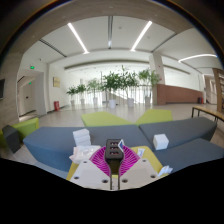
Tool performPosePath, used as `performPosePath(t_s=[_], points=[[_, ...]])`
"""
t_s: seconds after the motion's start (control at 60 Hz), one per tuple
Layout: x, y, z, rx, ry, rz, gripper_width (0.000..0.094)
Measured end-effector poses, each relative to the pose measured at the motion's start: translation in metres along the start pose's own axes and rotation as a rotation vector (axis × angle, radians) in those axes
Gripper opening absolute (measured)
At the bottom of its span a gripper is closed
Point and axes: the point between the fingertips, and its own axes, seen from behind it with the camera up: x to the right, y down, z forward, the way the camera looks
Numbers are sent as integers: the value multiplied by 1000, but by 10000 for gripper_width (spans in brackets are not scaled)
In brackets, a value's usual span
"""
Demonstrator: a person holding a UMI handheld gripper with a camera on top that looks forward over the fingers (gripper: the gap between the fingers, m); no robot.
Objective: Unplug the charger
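- The claw (115,158) is seen low in the gripper view, its two fingers with magenta pads (100,161) drawn close around a small dark charger (114,150).
- The charger is pinched between the pads, right at the fingertips.
- A white object (82,154) is seen just left of the claw, and a second white object (161,142) to its right.
- A grey sofa (60,142) is spread beyond the fingers.
- Potted plants (118,83) are lined up far ahead, under long ceiling lights (78,37).

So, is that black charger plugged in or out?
Cannot tell: the black charger sits between the jaws, but its plug end and any socket are hidden.
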Motion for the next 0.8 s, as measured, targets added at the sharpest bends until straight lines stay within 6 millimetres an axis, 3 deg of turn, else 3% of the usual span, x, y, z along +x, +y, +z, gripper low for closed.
performPosePath(t_s=[0.05,0.1,0.183,0.267,0.383,0.517,0.6,0.8], points=[[2,-39,-6,40,-12,-28,75],[1,-59,-19,59,-27,-24,75],[25,-56,-23,39,6,-60,74],[51,-12,-26,-76,26,-79,76],[87,94,-15,-278,75,-62,94],[105,165,1,-432,100,-53,127],[112,184,3,-462,100,-61,149],[112,185,6,-501,87,-88,241]])
